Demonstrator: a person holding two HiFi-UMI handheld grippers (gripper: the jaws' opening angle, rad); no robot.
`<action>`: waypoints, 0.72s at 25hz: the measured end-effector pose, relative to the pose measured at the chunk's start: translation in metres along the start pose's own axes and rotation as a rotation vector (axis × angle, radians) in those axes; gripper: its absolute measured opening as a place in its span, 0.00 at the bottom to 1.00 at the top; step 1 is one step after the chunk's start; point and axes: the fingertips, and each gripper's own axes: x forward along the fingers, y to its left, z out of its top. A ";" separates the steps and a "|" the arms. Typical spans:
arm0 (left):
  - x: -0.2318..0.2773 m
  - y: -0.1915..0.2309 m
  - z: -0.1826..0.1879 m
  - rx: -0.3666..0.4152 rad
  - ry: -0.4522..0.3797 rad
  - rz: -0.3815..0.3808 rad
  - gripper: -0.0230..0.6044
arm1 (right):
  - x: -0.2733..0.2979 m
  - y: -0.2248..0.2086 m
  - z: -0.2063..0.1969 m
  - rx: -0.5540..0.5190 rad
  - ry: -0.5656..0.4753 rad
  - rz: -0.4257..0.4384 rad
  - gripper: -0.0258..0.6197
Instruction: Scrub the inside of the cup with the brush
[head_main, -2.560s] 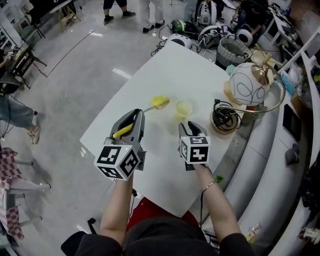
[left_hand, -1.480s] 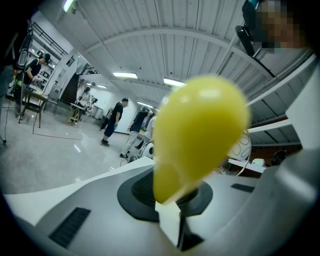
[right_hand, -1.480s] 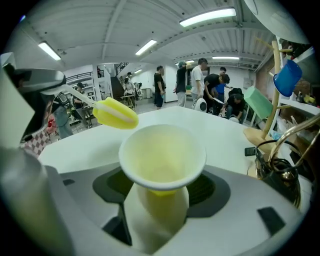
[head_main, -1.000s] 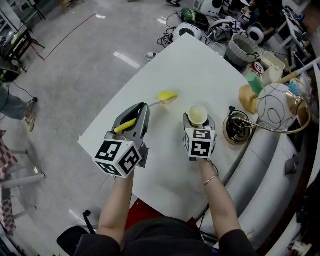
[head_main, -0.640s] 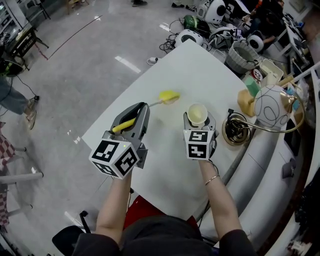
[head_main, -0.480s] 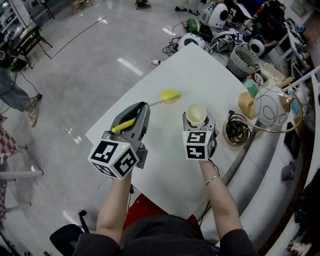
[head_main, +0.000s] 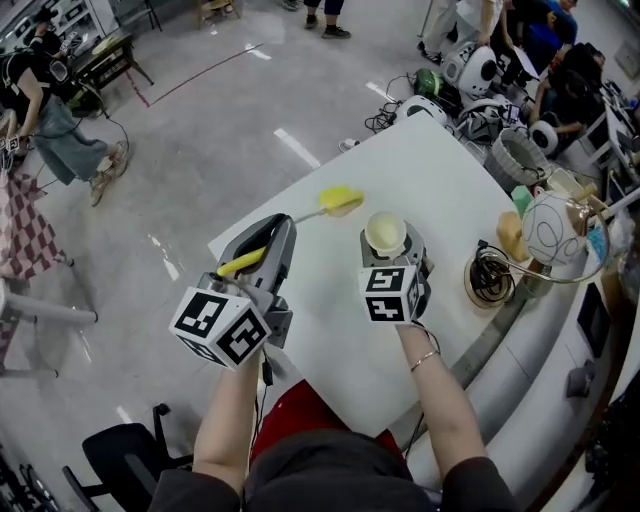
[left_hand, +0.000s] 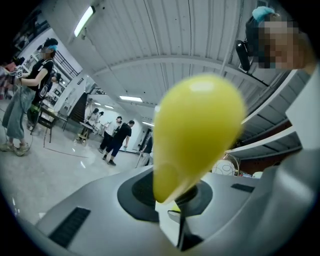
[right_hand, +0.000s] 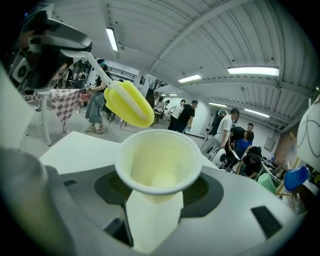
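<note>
My left gripper (head_main: 272, 232) is shut on the yellow handle (head_main: 241, 263) of the brush. Its thin stem reaches out to the yellow brush head (head_main: 340, 200) above the white table (head_main: 440, 170). In the left gripper view the handle's rounded end (left_hand: 195, 130) fills the middle, clamped where the jaws meet. My right gripper (head_main: 386, 248) is shut on the pale yellow cup (head_main: 385, 232), held mouth up. In the right gripper view the cup (right_hand: 157, 162) sits pinched between the jaws, its inside empty, and the brush head (right_hand: 129, 104) hovers just up and left of its rim, apart from it.
A coil of cable (head_main: 490, 281) and a round wire-patterned lamp (head_main: 553, 226) stand at the table's right edge. A wicker basket (head_main: 519, 156) and robot parts lie on the floor beyond. People stand at the far side. A red stool (head_main: 300, 412) is under me.
The cup stood on the table with my right gripper open behind it; now that gripper is shut on the cup and holds it up. The brush stays in my left gripper.
</note>
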 end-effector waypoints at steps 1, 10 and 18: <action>-0.009 0.000 0.003 0.001 -0.007 0.014 0.10 | -0.001 0.007 0.004 -0.007 -0.010 0.016 0.46; -0.089 0.000 0.021 -0.012 -0.062 0.128 0.10 | -0.015 0.077 0.021 -0.097 -0.055 0.152 0.46; -0.129 -0.025 0.018 0.052 -0.007 0.123 0.10 | -0.020 0.126 0.011 -0.208 -0.033 0.225 0.46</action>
